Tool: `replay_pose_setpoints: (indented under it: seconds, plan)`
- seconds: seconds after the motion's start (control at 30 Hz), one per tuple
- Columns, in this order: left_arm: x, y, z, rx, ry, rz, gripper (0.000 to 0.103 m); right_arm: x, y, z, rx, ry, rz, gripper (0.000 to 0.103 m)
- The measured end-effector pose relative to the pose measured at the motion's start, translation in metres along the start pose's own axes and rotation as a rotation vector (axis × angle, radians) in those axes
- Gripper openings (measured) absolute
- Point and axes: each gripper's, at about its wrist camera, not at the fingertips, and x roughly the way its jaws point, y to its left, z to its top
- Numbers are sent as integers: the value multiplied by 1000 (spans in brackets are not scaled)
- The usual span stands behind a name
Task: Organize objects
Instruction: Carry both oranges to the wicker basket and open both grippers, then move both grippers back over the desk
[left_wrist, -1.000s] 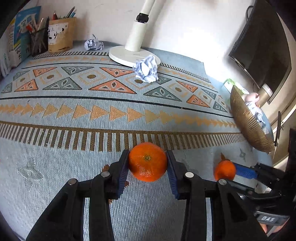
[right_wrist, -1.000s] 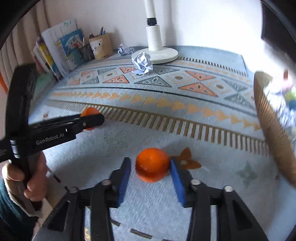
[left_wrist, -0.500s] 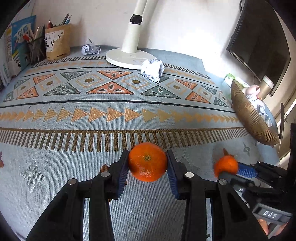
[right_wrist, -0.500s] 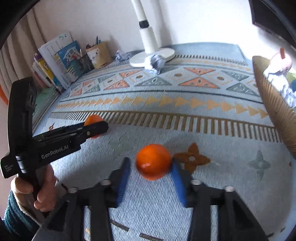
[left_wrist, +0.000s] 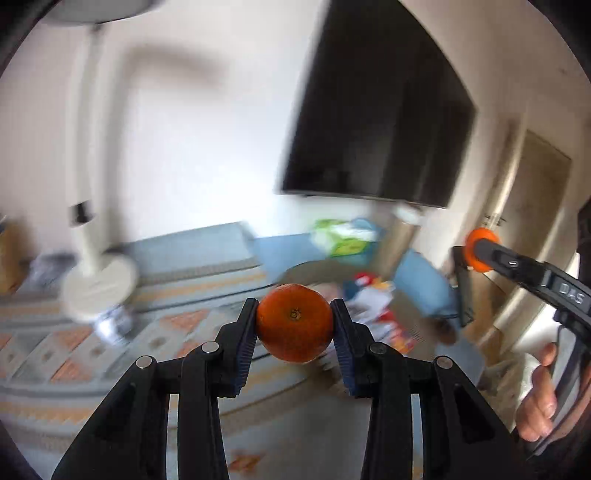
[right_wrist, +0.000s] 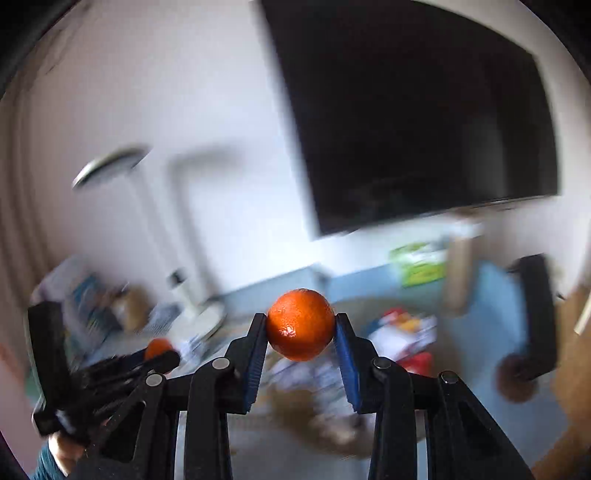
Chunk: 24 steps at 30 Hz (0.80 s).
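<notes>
At the twelve o'clock end of the patterned woven cloth (left_wrist: 66, 354), a flat black screen (left_wrist: 376, 110) is hanging on the wall; the left gripper (left_wrist: 294, 328) is clamping a round, dimpled orange (left_wrist: 294, 323) between ribbed blue pads, seemingly for carrying; at three o'clock the right gripper (right_wrist: 300, 334) is pinching a glossy second orange (right_wrist: 300, 324) likewise, clear of the table.

Two orange tangerines (left_wrist: 294, 322) (right_wrist: 300, 324) sat between black fingers (left_wrist: 242, 347) with blue pads (right_wrist: 345, 354); the worktop (left_wrist: 110, 354) cloth was grey-blue with orange triangles.
</notes>
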Motion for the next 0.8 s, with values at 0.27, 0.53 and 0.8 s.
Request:
replay_pose_setpoints:
  seconds: [0.27,0.53,0.8]
  plan:
    - [91,-47,0,41,121,-30,38,41,-64,0,125,112,-58,36]
    - [68,-10,-11,-21,138,-50,85,74,-94,-24,233,225,-26,44]
    - [-27,97,-16,-180,45,106,85,65,-68,-31,205,231,-11,44]
